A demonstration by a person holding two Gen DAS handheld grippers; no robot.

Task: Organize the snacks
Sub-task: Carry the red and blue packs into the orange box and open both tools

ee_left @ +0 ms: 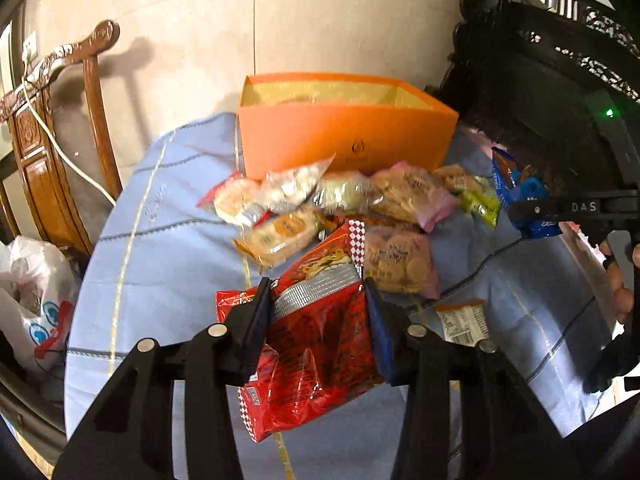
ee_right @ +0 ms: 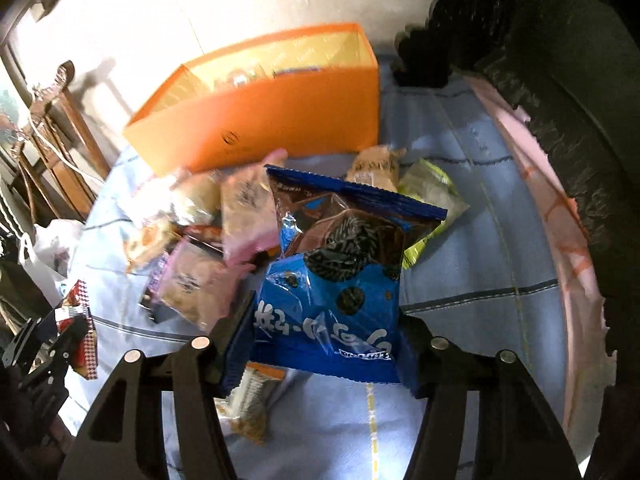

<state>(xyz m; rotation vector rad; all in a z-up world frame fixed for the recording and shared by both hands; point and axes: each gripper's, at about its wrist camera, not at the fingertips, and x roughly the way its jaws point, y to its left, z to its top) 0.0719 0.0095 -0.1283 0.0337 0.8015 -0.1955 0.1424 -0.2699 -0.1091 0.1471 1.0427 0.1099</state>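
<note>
While the left gripper (ee_left: 318, 300) pinches a red packet (ee_left: 316, 344), the right gripper (ee_right: 326, 332) clamps a blue one (ee_right: 332, 280) (both between pads).

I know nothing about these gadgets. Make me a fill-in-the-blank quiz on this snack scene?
1. The left gripper holds a ____ snack bag.
2. The right gripper holds a ____ cookie bag.
3. The open box behind the snack pile is ____.

Missing words: red; blue; orange
</note>
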